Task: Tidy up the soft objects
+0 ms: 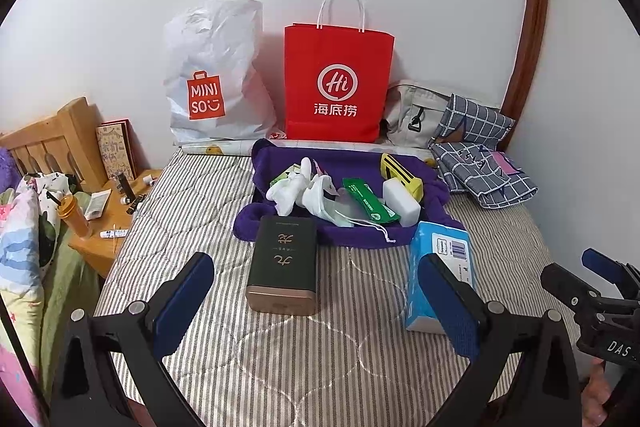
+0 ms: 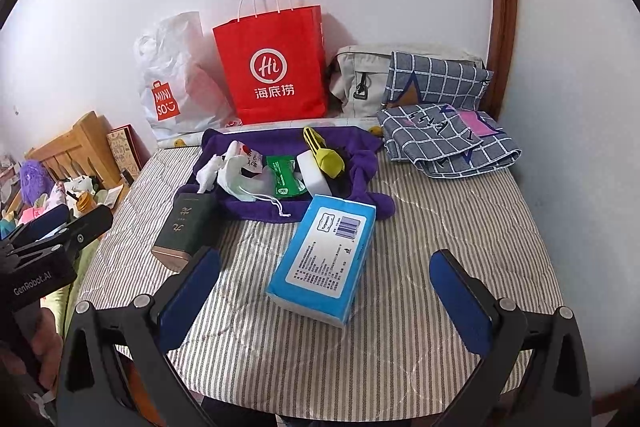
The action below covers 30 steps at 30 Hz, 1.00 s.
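A purple towel [image 1: 360, 239] [image 2: 360, 163] lies spread on the striped bed. On it are white socks [image 1: 288, 191] [image 2: 212, 173], a green packet [image 1: 370, 201] [image 2: 284, 179], a white sponge block [image 1: 402, 201] [image 2: 312, 171] and a yellow tool [image 1: 402, 173] [image 2: 326, 155]. A blue tissue pack [image 1: 440, 255] [image 2: 324, 255] and a dark green box [image 1: 284, 263] [image 2: 186, 231] lie in front of the towel. My left gripper [image 1: 320, 301] is open and empty just short of the box. My right gripper [image 2: 326, 297] is open and empty, its fingers on either side of the tissue pack's near end.
A red paper bag [image 1: 336, 83] [image 2: 276, 67], a white Miniso bag [image 1: 212, 79] [image 2: 172, 83], a grey bag [image 1: 416, 111] [image 2: 360, 79] and folded checked cloth [image 1: 484, 163] [image 2: 448, 131] stand along the far wall. A wooden bedside table [image 1: 104, 223] with bottles is at left.
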Motion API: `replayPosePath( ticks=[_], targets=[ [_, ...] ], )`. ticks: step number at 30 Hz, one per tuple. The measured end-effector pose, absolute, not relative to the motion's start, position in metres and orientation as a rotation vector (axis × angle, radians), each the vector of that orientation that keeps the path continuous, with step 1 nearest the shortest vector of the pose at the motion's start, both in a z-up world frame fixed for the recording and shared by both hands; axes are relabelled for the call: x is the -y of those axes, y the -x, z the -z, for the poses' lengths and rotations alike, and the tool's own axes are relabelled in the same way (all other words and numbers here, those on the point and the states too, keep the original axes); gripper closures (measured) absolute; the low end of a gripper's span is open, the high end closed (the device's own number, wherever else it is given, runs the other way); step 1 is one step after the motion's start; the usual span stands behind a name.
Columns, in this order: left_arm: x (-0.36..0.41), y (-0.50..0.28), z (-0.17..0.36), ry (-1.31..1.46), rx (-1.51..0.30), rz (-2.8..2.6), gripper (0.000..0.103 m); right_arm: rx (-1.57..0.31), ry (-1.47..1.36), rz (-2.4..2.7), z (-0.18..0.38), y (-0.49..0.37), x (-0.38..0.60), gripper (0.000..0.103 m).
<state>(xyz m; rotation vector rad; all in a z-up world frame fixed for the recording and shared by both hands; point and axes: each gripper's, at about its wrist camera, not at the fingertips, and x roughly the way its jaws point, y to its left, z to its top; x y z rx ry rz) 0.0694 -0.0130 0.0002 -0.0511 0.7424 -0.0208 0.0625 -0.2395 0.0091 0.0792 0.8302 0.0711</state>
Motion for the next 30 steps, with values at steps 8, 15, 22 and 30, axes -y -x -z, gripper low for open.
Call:
replayPosePath(
  ticks=[8,15,22,30],
  targets=[
    [0.0139,-0.0693,-0.0004,0.053,-0.742,0.019,0.0,-0.828,-0.08,-0.072,-0.0101,-0.0609,0.2397,0.0],
    [0.0149,-0.0677,-0.001,0.05,-0.744,0.023,0.0,-0.83,-0.077,-0.073,-0.0105,-0.0592,0.24,0.0],
    [0.0153,-0.0671,-0.001,0.046,-0.744,0.029,0.0,-0.831,-0.076,-0.073,-0.0101,-0.0592,0.2402,0.0],
    [0.0142,-0.0689,-0.0007,0.044,-0.744,0.033,0.0,-0.833,-0.075,-0.07,-0.0108,-0.0585,0.2405,0.0]
  ],
)
